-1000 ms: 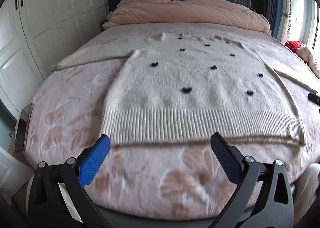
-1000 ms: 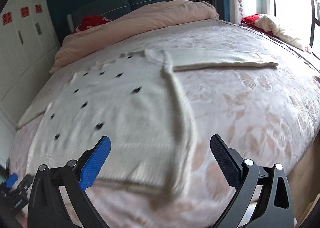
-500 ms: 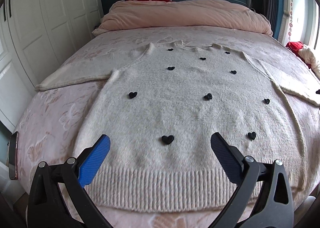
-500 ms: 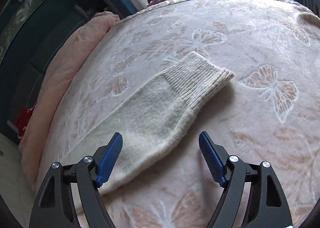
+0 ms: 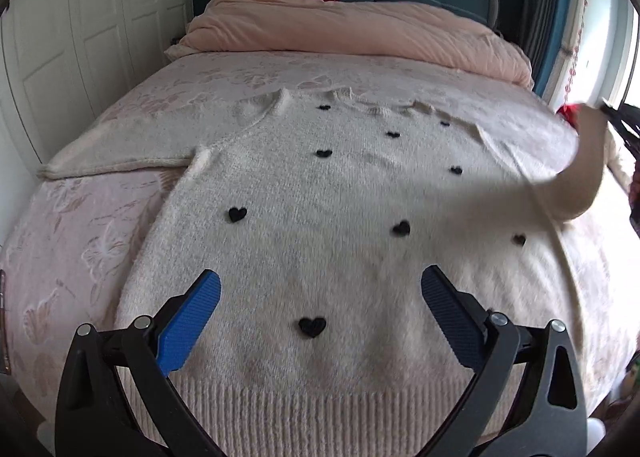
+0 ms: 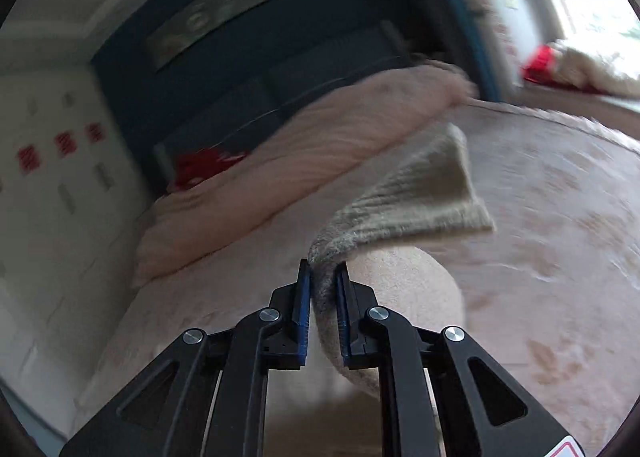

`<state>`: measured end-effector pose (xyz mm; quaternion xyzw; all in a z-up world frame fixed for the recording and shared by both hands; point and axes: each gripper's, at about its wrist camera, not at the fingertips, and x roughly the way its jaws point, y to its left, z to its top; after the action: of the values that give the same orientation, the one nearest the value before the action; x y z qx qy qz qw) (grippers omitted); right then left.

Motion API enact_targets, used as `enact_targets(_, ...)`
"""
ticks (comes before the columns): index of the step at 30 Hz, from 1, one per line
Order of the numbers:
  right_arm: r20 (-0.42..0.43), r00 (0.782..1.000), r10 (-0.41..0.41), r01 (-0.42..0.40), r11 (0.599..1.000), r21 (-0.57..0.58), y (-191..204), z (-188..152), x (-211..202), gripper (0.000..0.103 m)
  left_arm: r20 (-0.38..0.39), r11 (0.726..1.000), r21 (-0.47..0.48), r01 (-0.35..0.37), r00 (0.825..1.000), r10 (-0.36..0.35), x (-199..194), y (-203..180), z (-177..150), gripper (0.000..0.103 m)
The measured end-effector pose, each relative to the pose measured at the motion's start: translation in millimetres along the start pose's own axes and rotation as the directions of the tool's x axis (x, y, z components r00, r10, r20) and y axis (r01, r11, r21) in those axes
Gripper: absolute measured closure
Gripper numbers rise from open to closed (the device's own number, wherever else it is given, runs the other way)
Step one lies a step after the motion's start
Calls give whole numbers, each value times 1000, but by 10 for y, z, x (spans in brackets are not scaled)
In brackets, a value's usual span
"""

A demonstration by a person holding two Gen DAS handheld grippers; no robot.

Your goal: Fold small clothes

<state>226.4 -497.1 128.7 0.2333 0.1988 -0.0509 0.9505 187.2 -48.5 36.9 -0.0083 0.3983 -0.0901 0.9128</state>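
The sweater [image 5: 320,241] lies flat on the bed [image 5: 80,257], body unfolded. The right gripper [image 6: 323,297] is closing its fingers on the raised sleeve [image 6: 416,201]; the left gripper [image 5: 320,297] hovers open. Nearly all folding remains.

You get no readable text; red decals on the wardrobe doors [image 6: 60,145] are too blurred to read.

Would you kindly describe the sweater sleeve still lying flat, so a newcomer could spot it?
On the bed lies a cream sweater dotted with black hearts. Its flat sleeve stretches toward the white wardrobe. The other sleeve is lifted, pinched in the right gripper, whose jaws are closing.
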Motion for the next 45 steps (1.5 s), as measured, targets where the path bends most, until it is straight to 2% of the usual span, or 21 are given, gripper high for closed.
enact_targets(2, -94, 985, 143, -153, 983, -101, 749, -191, 246, 87, 13, 999, -45, 27, 1000, -27, -25, 75, 96, 5)
enact_targets(3, -165, 966, 199, -221, 967, -128, 1086, -368, 416, 86, 18, 997, -69, 44, 999, -42, -27, 119, 142, 5)
enact_targets(4, -241, 943, 230, -271, 950, -155, 1388, -597, 597, 76, 20, 994, -95, 61, 998, -59, -25, 167, 185, 5)
enact_targets(5, -295, 928, 228, -291, 938, -188, 1600, -825, 727, 63, 20, 989, -121, 82, 997, -80, -10, 220, 230, 5)
enact_targets(8, -372, 911, 180, -285, 926, -248, 1854, -1332, 838, 61, 18, 975, -177, 134, 991, -133, 88, 362, 386, 5)
enact_targets(11, -389, 901, 191, -249, 963, -104, 1493, -1538, 663, 53, -20, 954, -227, 193, 979, -203, 373, 472, 609, 5)
enact_targets(15, -399, 913, 89, -87, 996, 24, 804, -1721, 339, 47, -71, 913, -328, 241, 958, -278, 1006, 519, 936, 5)
enact_targets(19, -407, 907, 110, -29, 979, 201, 336, -1771, 320, 47, -101, 874, -408, 262, 939, -328, 1612, 392, 1194, 5)
enact_targets(21, -394, 911, 121, -16, 966, 260, 202, -1771, 383, 47, -118, 877, -416, 239, 942, -313, 1820, 303, 1262, 5)
enact_targets(24, -382, 913, 144, -7, 941, 339, 38, -1800, 531, 47, -168, 847, -465, 256, 914, -368, 2125, 248, 1303, 14)
enact_targets(25, -376, 916, 138, 4, 936, 353, 11, -1796, 606, 47, -162, 847, -474, 241, 922, -352, 2171, 250, 1324, 18)
enact_targets(26, -365, 921, 134, 9, 931, 365, -7, -1787, 640, 47, -153, 853, -471, 227, 931, -333, 2185, 253, 1349, 33)
enact_targets(27, -350, 926, 139, 6, 924, 383, -26, -1771, 672, 47, -143, 857, -461, 231, 933, -329, 2185, 250, 1381, 63)
enact_targets(29, -324, 936, 140, 2, 916, 401, -71, -1732, 721, 46, -126, 854, -450, 260, 928, -349, 2190, 282, 1436, 92)
enact_targets(30, -308, 941, 142, -6, 915, 403, -74, -1701, 740, 48, -104, 855, -455, 251, 938, -331, 2130, 340, 1471, 93)
enact_targets(31, -288, 948, 138, -15, 921, 390, -46, -1659, 743, 64, -71, 854, -452, 257, 944, -322, 2052, 385, 1499, 94)
enact_targets(32, -272, 953, 136, -29, 931, 365, -17, -1584, 770, 94, -47, 855, -446, 263, 948, -316, 1987, 430, 1529, 94)
enact_targets(36, -235, 957, 168, -98, 954, 282, 151, -1419, 749, 94, -3, 888, -389, 245, 964, -267, 1793, 576, 1563, 94)
enact_targets(38, -339, 933, 120, -25, 962, 272, 58, -1548, 934, 94, -57, 909, -369, 192, 972, -228, 1898, 627, 1469, 94)
enact_targets(40, -437, 896, 82, 59, 952, 300, -128, -1757, 1064, 97, -143, 909, -388, 152, 964, -222, 2113, 678, 1294, 94)
enact_targets(45, -374, 925, 65, 41, 962, 269, 52, -1567, 687, 95, -104, 919, -359, 166, 971, -216, 2117, 642, 1176, 92)
